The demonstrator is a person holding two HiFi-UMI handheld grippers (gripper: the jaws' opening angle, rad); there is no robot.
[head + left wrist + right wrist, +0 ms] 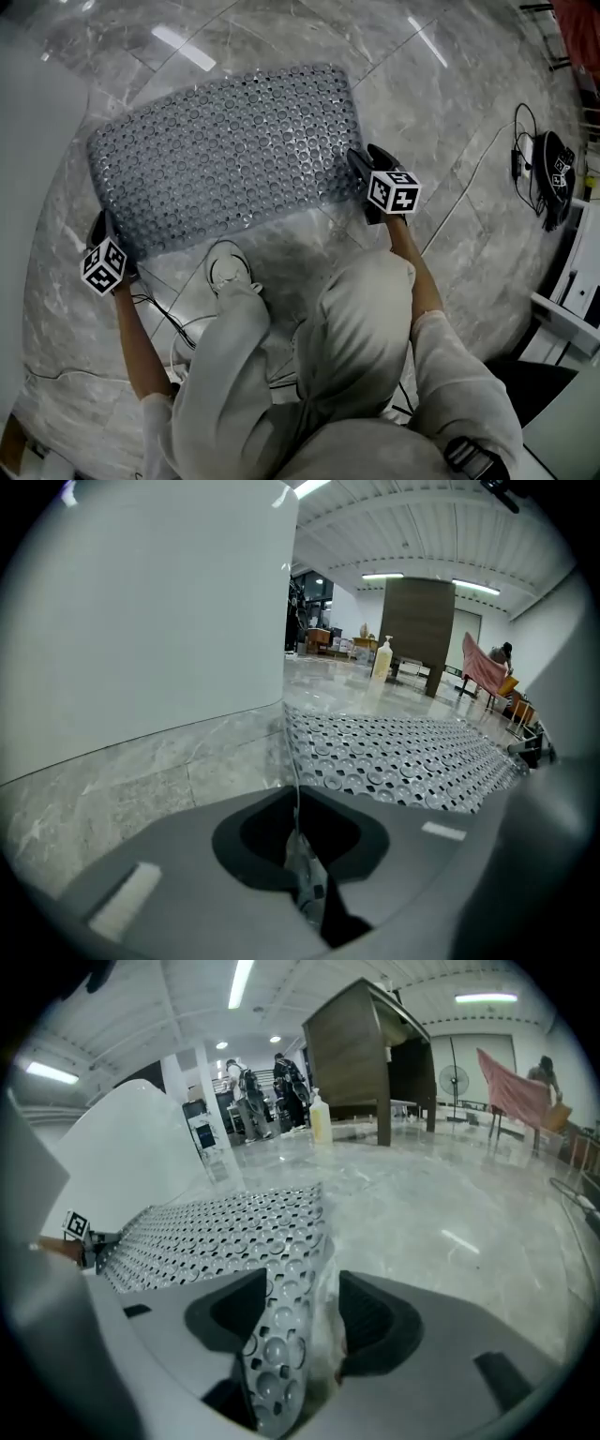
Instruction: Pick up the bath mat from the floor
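The bath mat [225, 155] is grey and see-through, studded with round holes, and lies flat on the marble floor. My left gripper [101, 225] is at the mat's near left corner. In the left gripper view the left gripper [295, 841] is shut on the bath mat's [403, 752] thin edge. My right gripper [368, 161] is at the mat's near right corner. In the right gripper view a curled-up corner of the bath mat [225, 1227] stands between the jaws of the right gripper [295, 1321], which are open, with a gap on the right side.
A white wall [141, 602] rises close on the left of the mat. The person's white shoe [228, 272] stands just in front of the mat. A black device with a cable [553, 173] lies on the floor at the right. A wooden desk [361, 1049] stands beyond.
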